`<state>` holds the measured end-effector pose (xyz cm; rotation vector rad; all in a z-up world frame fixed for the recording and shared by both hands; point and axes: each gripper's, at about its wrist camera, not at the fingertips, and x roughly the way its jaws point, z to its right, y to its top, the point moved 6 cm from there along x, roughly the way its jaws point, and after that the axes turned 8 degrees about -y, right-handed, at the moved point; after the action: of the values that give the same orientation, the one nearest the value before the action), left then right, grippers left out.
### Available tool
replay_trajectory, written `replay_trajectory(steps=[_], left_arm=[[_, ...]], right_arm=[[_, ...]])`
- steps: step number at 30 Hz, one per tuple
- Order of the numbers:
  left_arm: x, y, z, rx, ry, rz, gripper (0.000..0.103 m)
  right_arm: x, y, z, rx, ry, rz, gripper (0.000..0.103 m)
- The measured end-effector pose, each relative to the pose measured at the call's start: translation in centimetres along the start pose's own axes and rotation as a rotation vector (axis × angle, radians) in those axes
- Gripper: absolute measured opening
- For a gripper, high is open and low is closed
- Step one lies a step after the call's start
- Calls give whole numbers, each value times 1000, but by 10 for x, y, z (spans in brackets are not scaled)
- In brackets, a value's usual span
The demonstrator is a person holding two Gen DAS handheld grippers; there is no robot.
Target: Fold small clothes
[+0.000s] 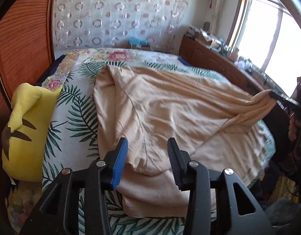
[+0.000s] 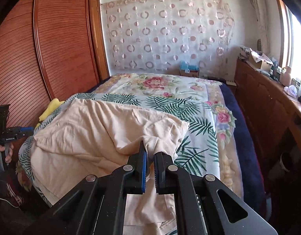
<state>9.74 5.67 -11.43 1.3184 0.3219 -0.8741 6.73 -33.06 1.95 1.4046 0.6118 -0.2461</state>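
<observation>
A peach garment (image 1: 170, 107) lies spread and wrinkled on the leaf-and-flower bedspread (image 1: 76, 117). My left gripper (image 1: 147, 145) stands open over the garment's near edge. The cloth lies loose between its blue pad (image 1: 121, 156) and black pad (image 1: 174, 156), and neither presses it. At the far right of the left wrist view my right gripper (image 1: 271, 95) holds up a corner of the garment. In the right wrist view the right gripper (image 2: 149, 150) is shut on a bunched fold of the garment (image 2: 87, 129). The left gripper (image 2: 27, 130) shows at that view's left edge, held by a hand (image 2: 5, 152).
A yellow plush toy (image 1: 25, 129) leans at the bed's left side against the slatted wooden wardrobe (image 2: 52, 49). A wooden dresser (image 2: 268, 107) with clutter on top runs along the right under the window (image 1: 268, 29). The bedspread (image 2: 189, 101) lies bare beyond the garment.
</observation>
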Motion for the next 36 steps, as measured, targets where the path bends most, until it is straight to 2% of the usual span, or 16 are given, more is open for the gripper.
replay_trajectory(steps=[1, 4, 7, 9, 10, 11, 13, 18, 24, 29, 36], left_arm=[[9, -4, -3, 6, 30, -21, 43], [25, -11, -9, -10, 51, -76, 43], [34, -16, -11, 21, 91, -98, 43], [34, -16, -9, 27, 70, -91, 26], [34, -17, -8, 35, 65, -95, 5], [32, -17, -7, 40, 62, -95, 3], [24, -14, -3, 51, 53, -64, 3], [-26, 4, -1, 27, 50, 86, 3], [-78, 19, 3, 5, 24, 172, 3], [-85, 8, 2, -10, 30, 143, 3], [-48, -33, -10, -60, 49, 15, 3]], right_arm=[[-2, 1, -1, -6, 1, -5, 6], [0, 0, -4, -22, 0, -16, 6], [1, -2, -3, -34, -3, -26, 6], [1, -2, -1, -35, -1, -29, 6], [2, -2, -1, -36, 0, -29, 6], [0, -2, 1, -37, 0, -28, 6], [-2, -2, 3, -34, -2, -22, 6], [-19, 6, 12, -22, -3, 24, 6], [-59, 14, 17, -7, 20, 65, 6], [-85, -3, 25, 0, 4, 42, 6], [-47, -70, 23, 0, -46, -133, 6]])
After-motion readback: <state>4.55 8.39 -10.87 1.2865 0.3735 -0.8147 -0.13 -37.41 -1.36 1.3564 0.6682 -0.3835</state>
